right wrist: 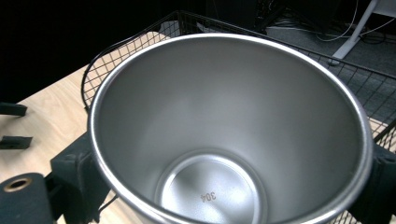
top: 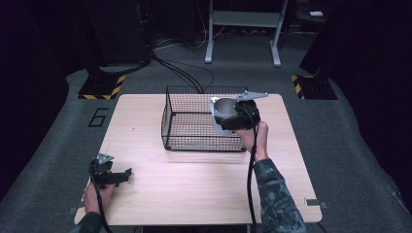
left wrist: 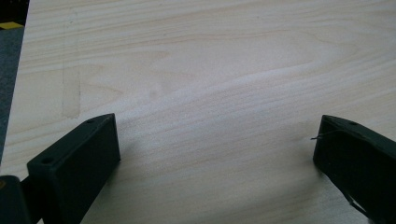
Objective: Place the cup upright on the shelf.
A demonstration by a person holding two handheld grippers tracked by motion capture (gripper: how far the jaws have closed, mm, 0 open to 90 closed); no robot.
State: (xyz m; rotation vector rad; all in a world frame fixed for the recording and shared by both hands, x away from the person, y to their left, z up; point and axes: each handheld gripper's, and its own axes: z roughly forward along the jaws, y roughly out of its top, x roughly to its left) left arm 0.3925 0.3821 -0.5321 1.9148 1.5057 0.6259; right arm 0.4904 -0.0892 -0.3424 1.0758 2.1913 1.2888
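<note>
We hold a steel cup (top: 224, 112) upright in the right gripper (top: 236, 118), its 2 jaws clamped on the cup's sides, over the near right part of the wire basket (top: 189, 141). To seat it well, we should lower it straight down before letting go. The left gripper (top: 118, 176) rests wide and empty on the table (top: 194, 184).
</note>
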